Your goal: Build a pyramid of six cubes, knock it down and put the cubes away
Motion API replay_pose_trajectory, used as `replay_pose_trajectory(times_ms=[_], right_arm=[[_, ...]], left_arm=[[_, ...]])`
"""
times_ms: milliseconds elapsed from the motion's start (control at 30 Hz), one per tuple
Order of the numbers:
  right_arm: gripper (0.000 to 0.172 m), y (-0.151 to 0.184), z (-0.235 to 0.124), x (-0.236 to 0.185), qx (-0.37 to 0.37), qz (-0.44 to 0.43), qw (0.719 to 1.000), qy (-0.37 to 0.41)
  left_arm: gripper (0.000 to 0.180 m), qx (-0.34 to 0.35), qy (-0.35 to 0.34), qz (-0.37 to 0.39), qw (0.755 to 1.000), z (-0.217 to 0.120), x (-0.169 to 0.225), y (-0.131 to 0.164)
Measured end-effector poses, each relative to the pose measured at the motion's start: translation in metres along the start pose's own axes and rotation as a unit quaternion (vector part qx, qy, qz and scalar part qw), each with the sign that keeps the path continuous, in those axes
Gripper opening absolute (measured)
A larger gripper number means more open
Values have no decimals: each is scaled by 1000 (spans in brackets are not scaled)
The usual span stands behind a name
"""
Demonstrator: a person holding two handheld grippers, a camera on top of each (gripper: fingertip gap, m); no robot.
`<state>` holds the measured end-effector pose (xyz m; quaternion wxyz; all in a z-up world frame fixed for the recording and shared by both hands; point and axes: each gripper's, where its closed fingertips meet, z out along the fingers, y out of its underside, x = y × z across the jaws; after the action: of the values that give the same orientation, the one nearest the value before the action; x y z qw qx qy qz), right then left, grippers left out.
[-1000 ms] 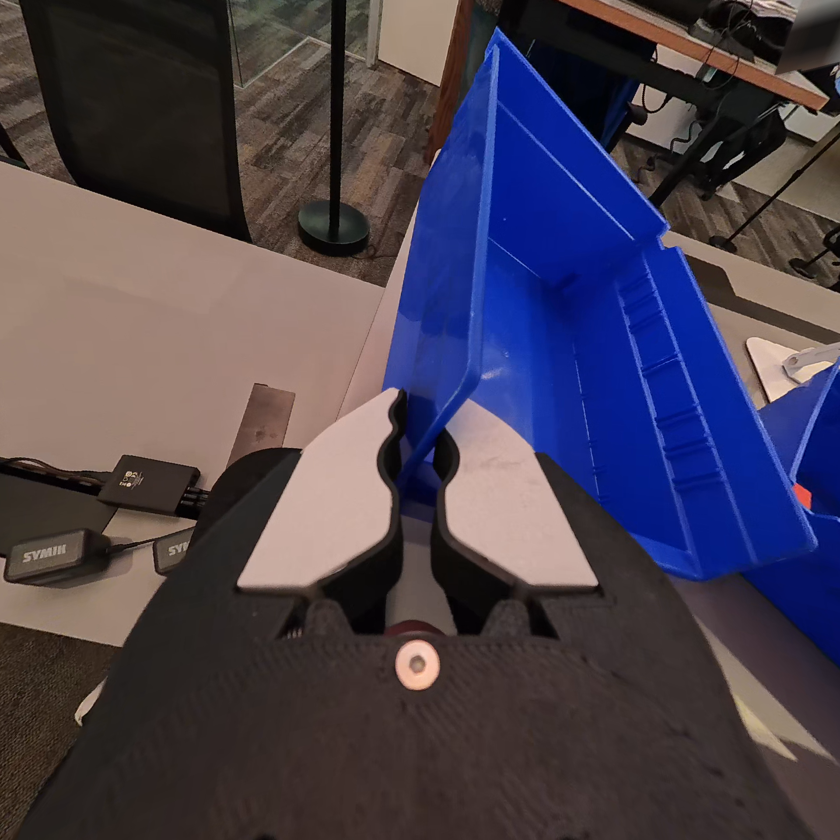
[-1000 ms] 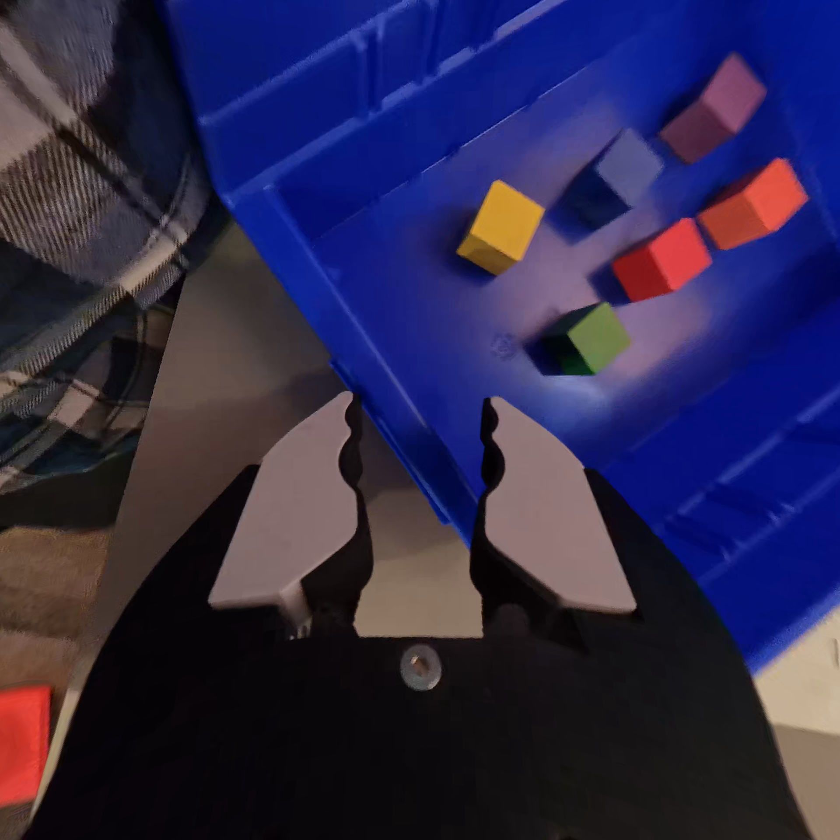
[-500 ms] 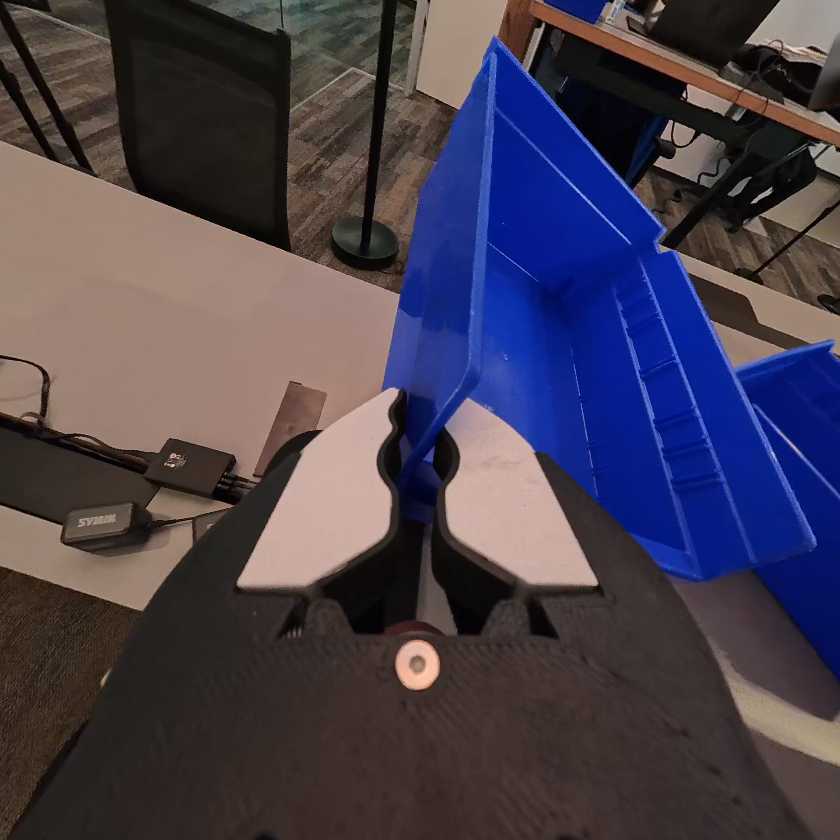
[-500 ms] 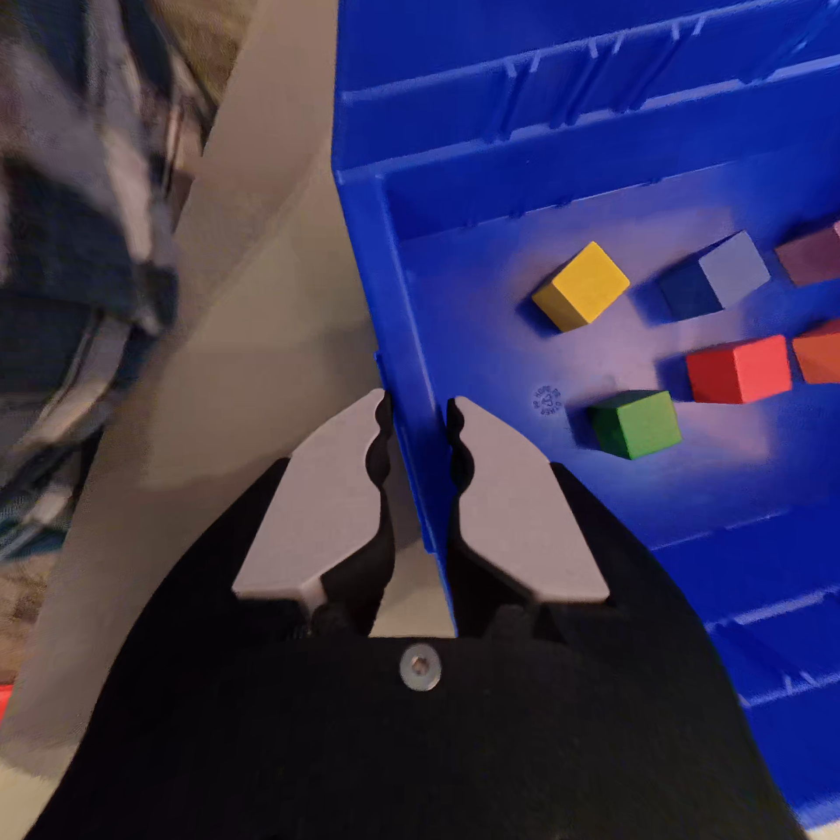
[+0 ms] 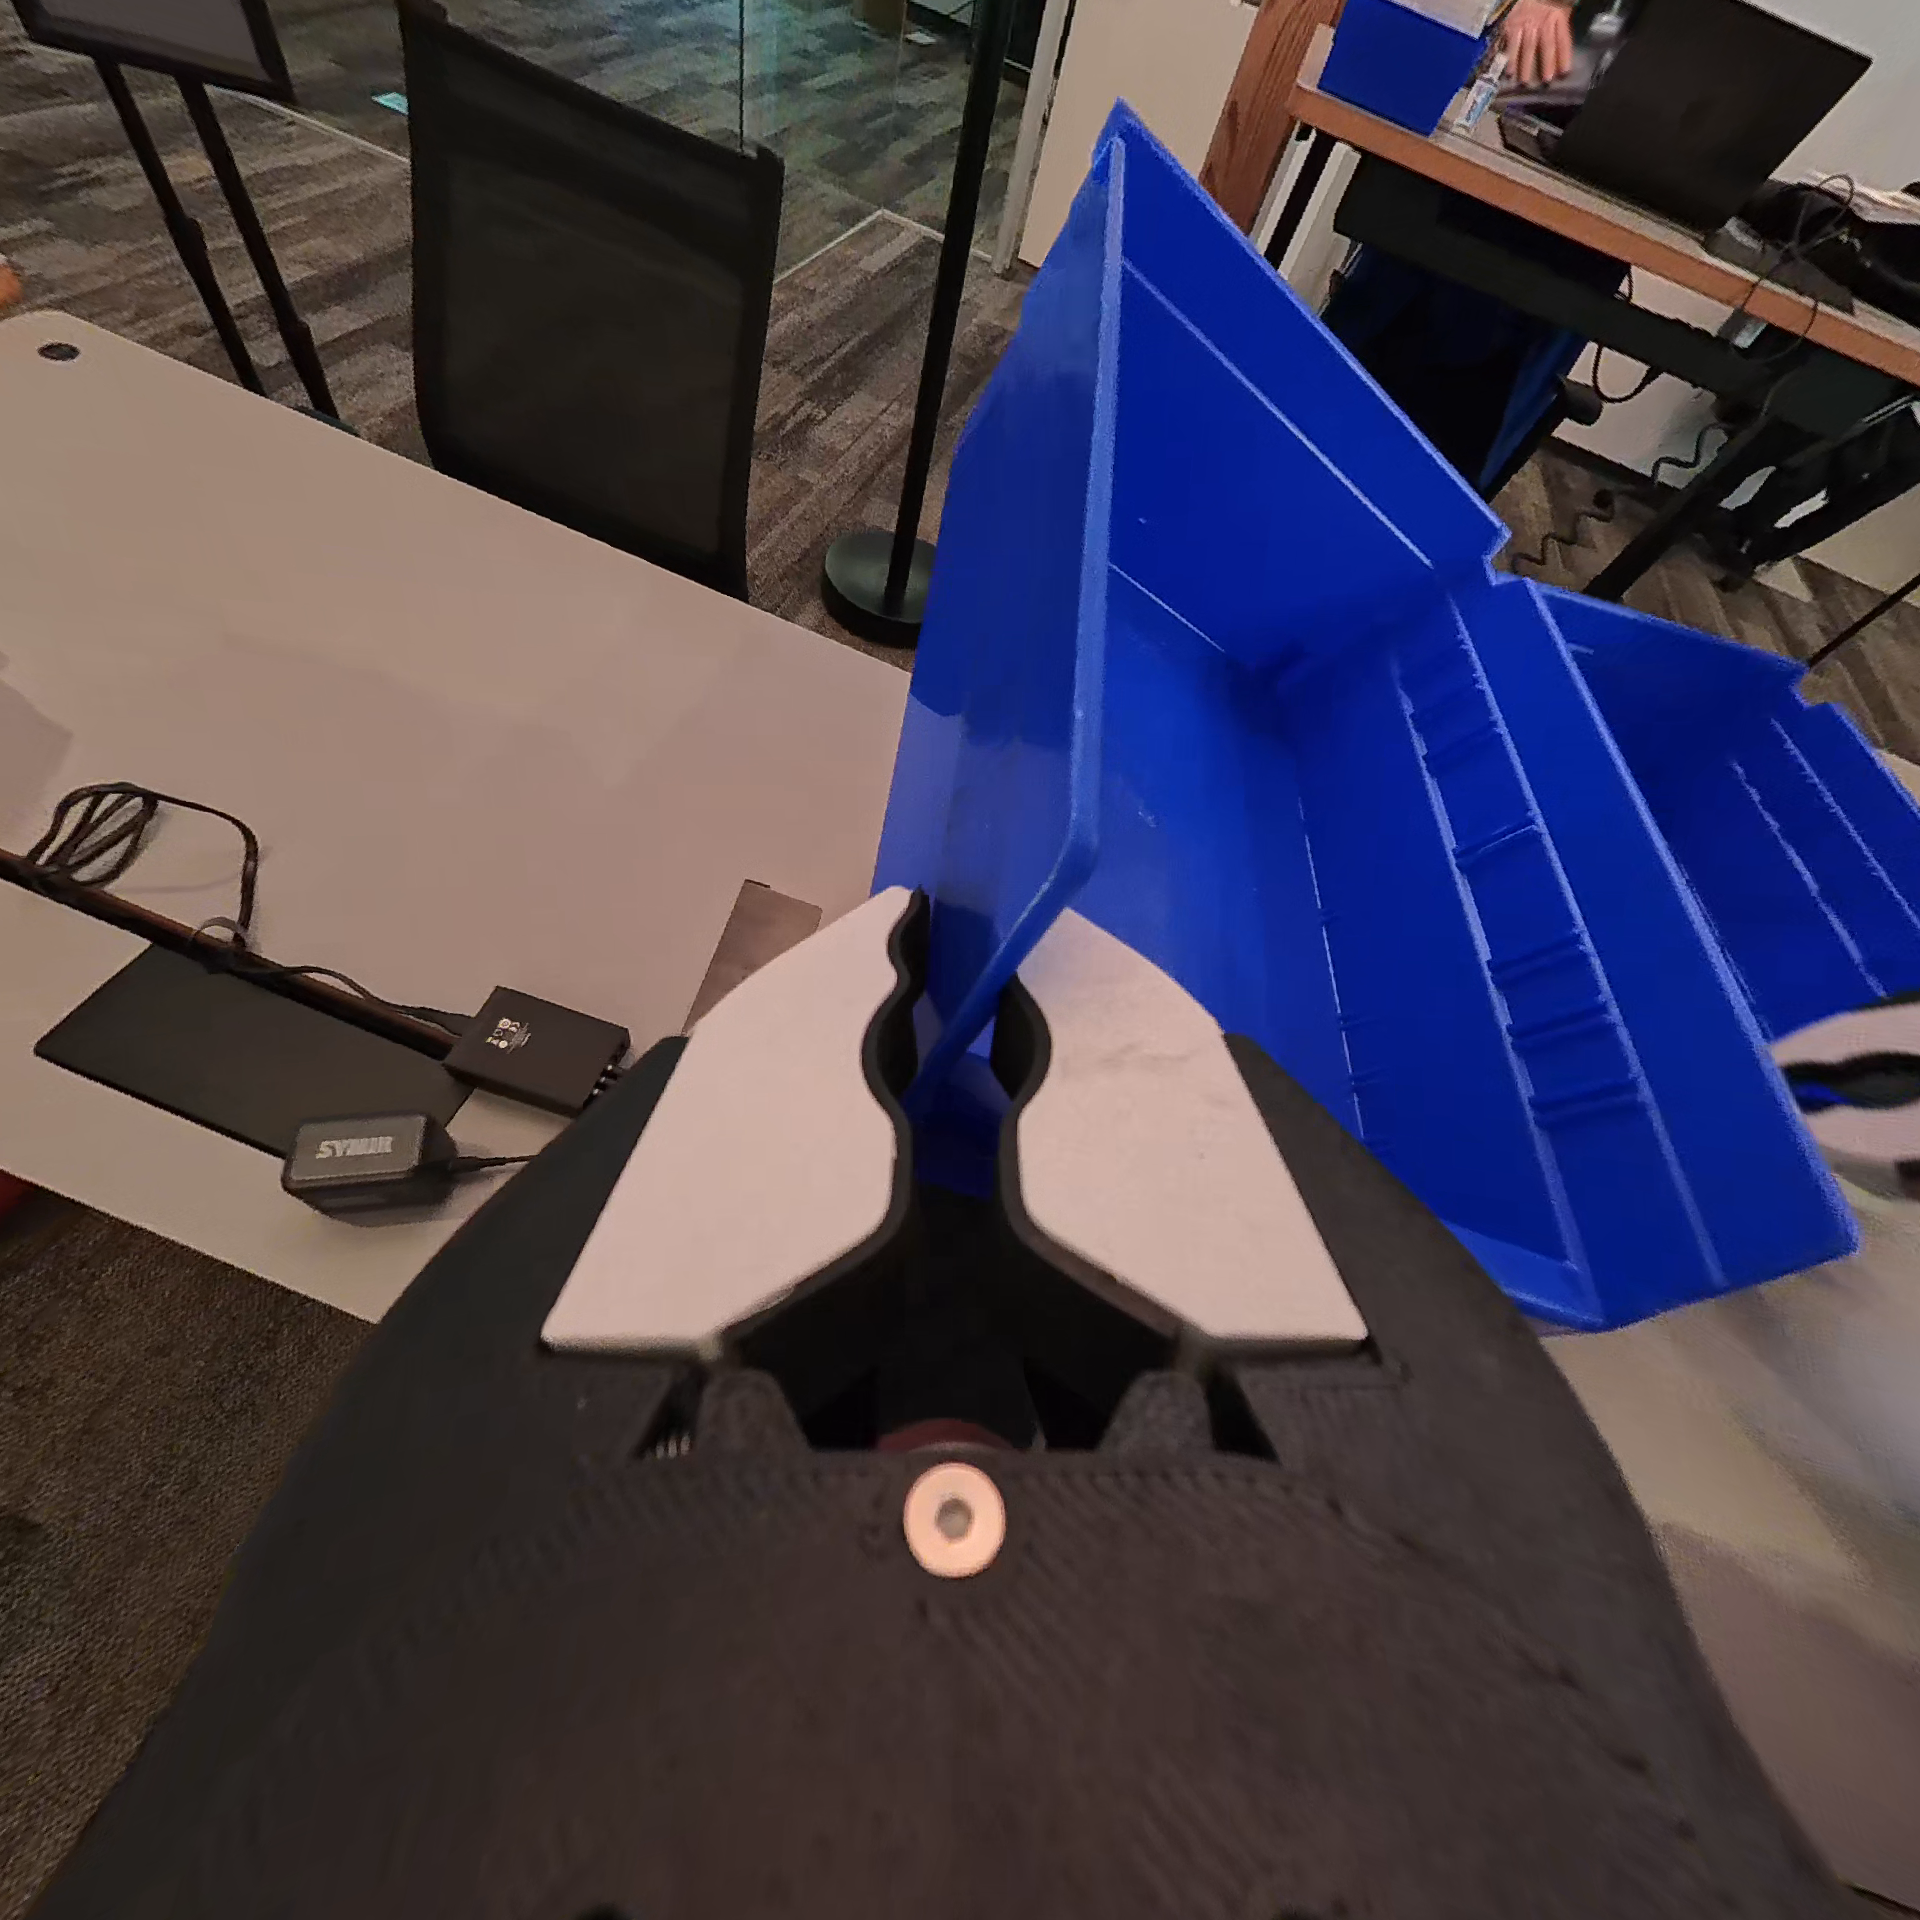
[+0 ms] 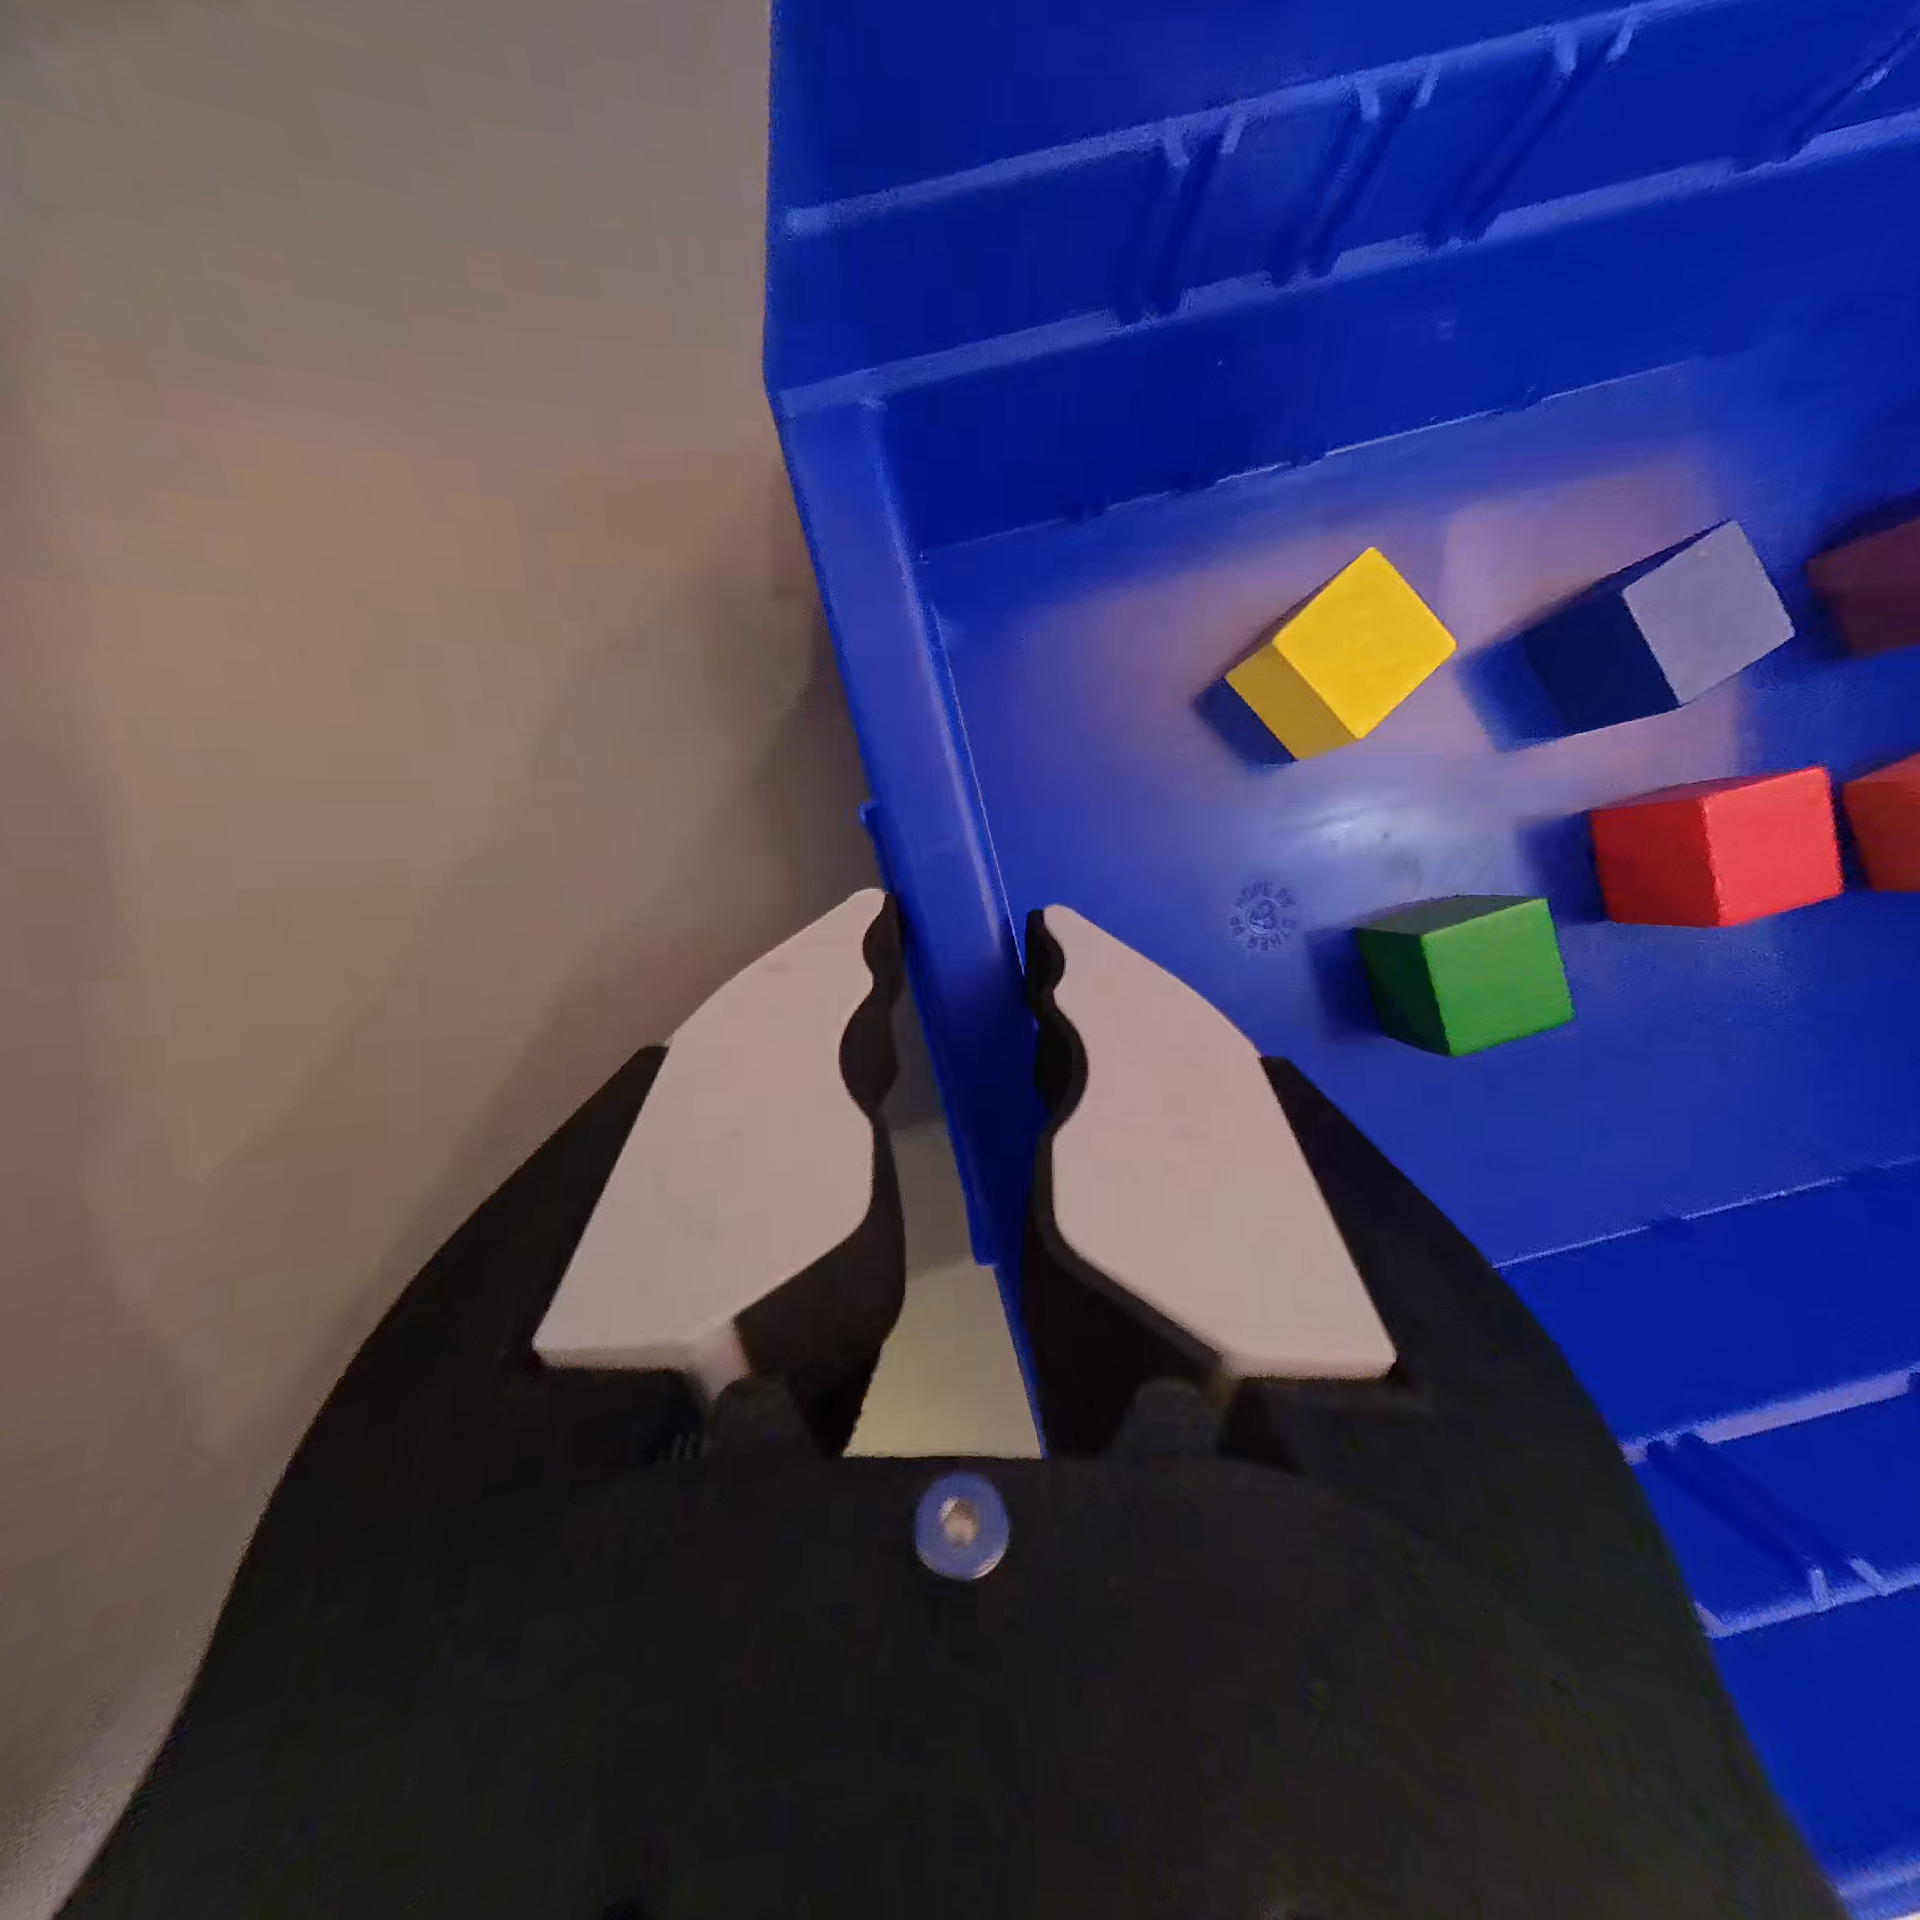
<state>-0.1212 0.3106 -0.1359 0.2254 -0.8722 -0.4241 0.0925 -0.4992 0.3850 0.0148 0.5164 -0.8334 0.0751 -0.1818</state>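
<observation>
In the left wrist view my left gripper is shut on the thin rim of an empty blue bin and holds it tilted above the table. In the right wrist view my right gripper is shut on the side wall of a second blue bin. Inside it lie a yellow cube, a blue-grey cube, a purple cube, a red cube, an orange-red cube and a green cube. The second bin also shows in the left wrist view, behind the empty one.
The pale table carries a black pad, a small black box and a power adapter with cables on the left. A black chair and a pole stand are beyond the table edge. A desk stands at the back right. The tips of one gripper are about 40 cm away from the tips of the other.
My right gripper closed from open onto the side wall of the bin with the cubes. My left gripper kept its hold on the empty bin's rim, and the second bin came into its view at right.
</observation>
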Motion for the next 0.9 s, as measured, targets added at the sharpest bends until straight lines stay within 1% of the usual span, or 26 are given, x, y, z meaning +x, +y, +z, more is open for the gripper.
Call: replay_pose_trajectory(times_ms=[167,367,400,433,467,533,633,667,733,800,867,900], right_arm=[[23,-40,23,46,0,50,998,29],[23,-67,39,88,-2,89,995,51],[26,-69,38,91,2,91,994,54],[41,-72,35,93,12,91,994,64],[47,-74,26,93,25,84,993,78],[49,-81,2,80,65,70,992,83],[54,-86,-49,41,165,81,982,42],[59,-83,-67,28,195,91,976,28],[66,-78,-105,-2,261,110,959,-12],[71,-73,-145,-27,327,129,935,-45],[74,-63,-182,-48,376,137,914,-63],[79,-57,-197,-56,396,146,904,-69]], left_arm=[[10,3,4,-1,1000,-7,-2,-4],[10,7,24,3,1000,-13,9,-10],[10,8,28,4,1000,-14,11,-11],[10,10,32,6,999,-15,14,-13],[10,12,36,9,999,-16,17,-15],[10,20,46,17,999,-20,25,-22],[10,38,73,30,996,-27,46,-36],[10,45,84,35,995,-29,55,-42],[10,58,112,49,991,-33,79,-54],[9,69,145,67,985,-35,108,-66],[9,79,180,88,977,-37,143,-75],[9,84,197,100,972,-38,163,-79]])
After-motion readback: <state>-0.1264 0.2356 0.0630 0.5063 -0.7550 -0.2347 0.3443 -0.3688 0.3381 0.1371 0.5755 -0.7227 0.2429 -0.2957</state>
